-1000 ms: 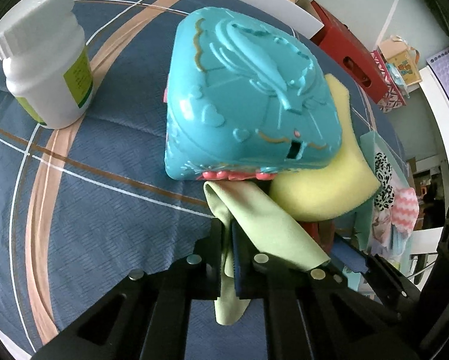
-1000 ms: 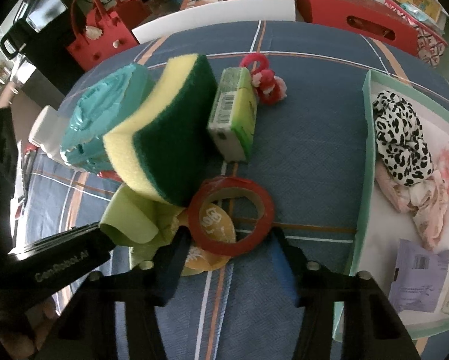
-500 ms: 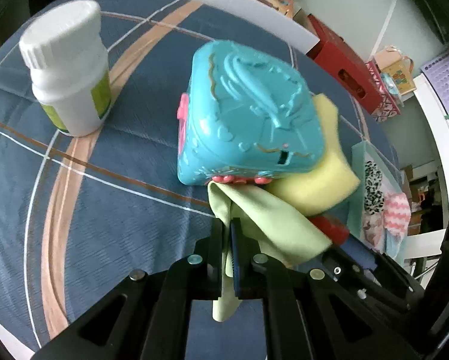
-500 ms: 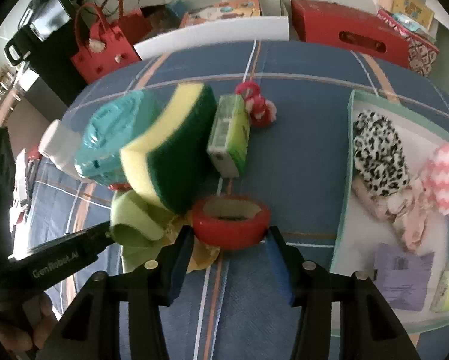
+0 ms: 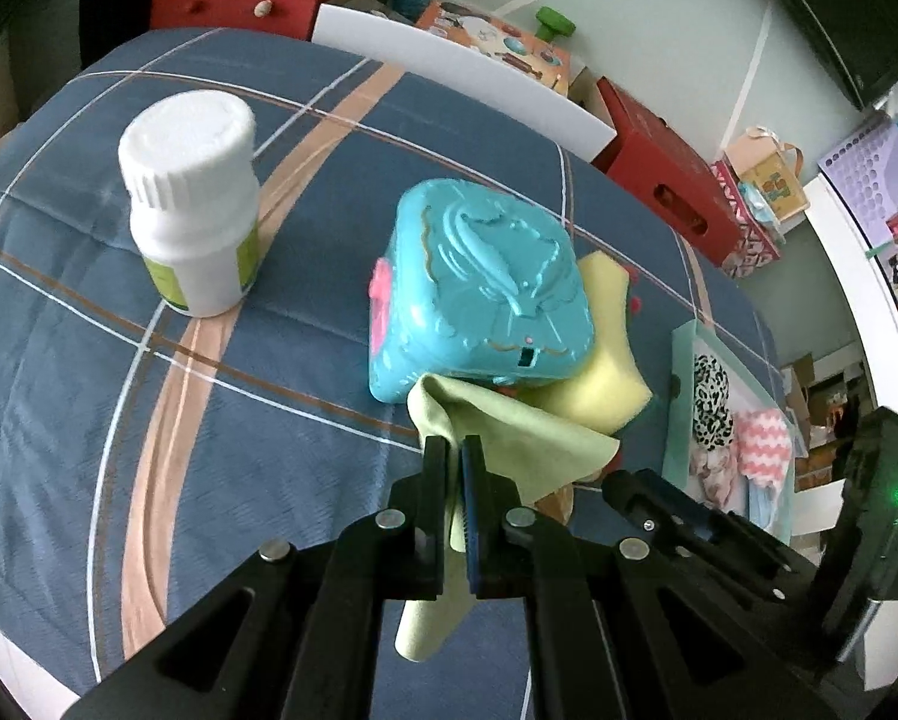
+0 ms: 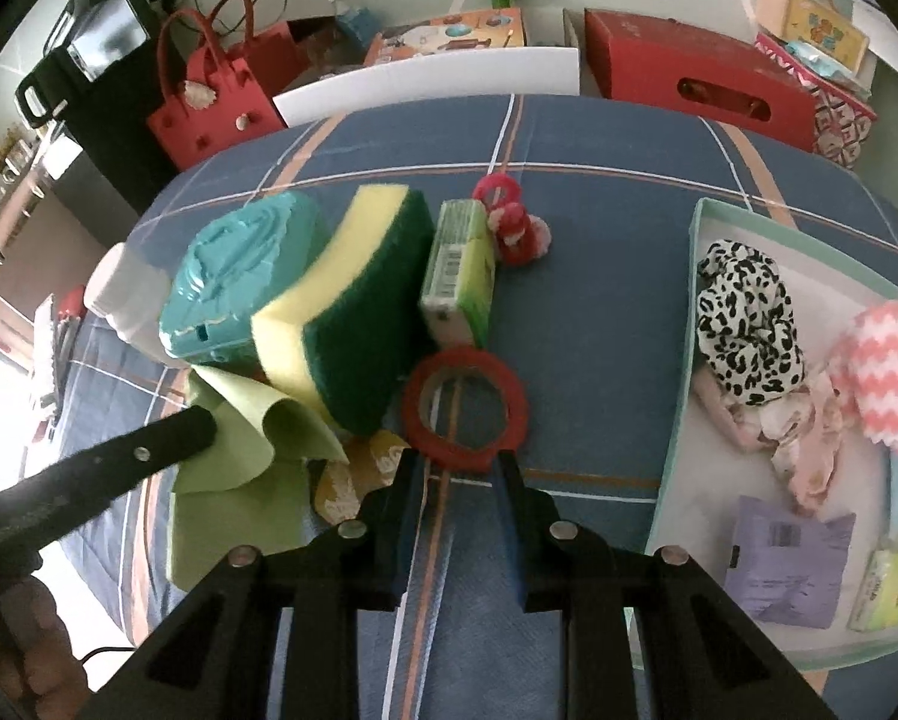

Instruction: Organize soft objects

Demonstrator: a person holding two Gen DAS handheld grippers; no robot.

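Observation:
My left gripper (image 5: 453, 449) is shut on a light green cloth (image 5: 511, 438) and holds it above the blue plaid table, in front of a teal toy case (image 5: 484, 294) and a yellow-green sponge (image 5: 604, 360). The cloth (image 6: 233, 438), case (image 6: 233, 276) and sponge (image 6: 353, 318) also show in the right wrist view. My right gripper (image 6: 456, 461) is shut on a red tape ring (image 6: 465, 402) and holds it lifted. A yellow patterned cloth (image 6: 353, 474) lies under the green one. A teal tray (image 6: 688, 360) at the right holds soft fabrics.
A white pill bottle (image 5: 191, 204) stands left of the case. A green tissue pack (image 6: 457, 270) and red hair ties (image 6: 511, 222) lie behind the sponge. The tray also holds a purple packet (image 6: 784, 558). Red boxes and bags stand beyond the table.
My left gripper has risen and pulled back with the green cloth. My right gripper has closed on the red tape ring and lifted it off the yellow cloth.

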